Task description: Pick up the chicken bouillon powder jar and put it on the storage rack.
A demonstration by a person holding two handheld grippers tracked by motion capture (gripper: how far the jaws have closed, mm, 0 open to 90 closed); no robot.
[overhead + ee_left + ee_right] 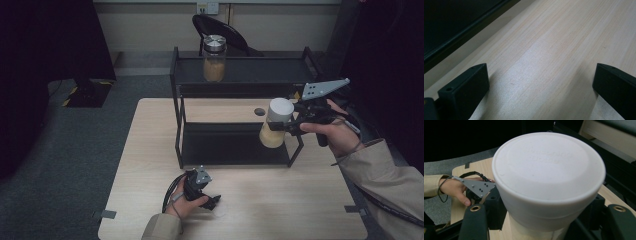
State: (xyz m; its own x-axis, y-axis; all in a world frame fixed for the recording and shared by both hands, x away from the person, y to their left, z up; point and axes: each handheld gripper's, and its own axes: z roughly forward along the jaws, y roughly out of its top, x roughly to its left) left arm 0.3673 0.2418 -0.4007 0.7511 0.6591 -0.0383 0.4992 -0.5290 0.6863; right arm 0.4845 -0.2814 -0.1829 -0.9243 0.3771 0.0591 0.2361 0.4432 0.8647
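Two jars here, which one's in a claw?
The white-lidded jar of tan powder, clamped in the right claw beside the black rack; the silver-lidded glass jar stands on its top shelf.

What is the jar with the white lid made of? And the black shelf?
The jar looks like clear glass or plastic, hard to tell which: tan stuff shows through its wall. Its white lid seems matte plastic, with raised letters moulded on top. The black shelf looks like painted metal: thin, straight bars with a dull sheen.

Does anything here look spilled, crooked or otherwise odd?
Nothing is spilled or broken. The one thing askew is the white-lidded jar, tilted in mid-air in the right gripper beside the black rack. The metal-lidded jar stands upright on the top shelf.
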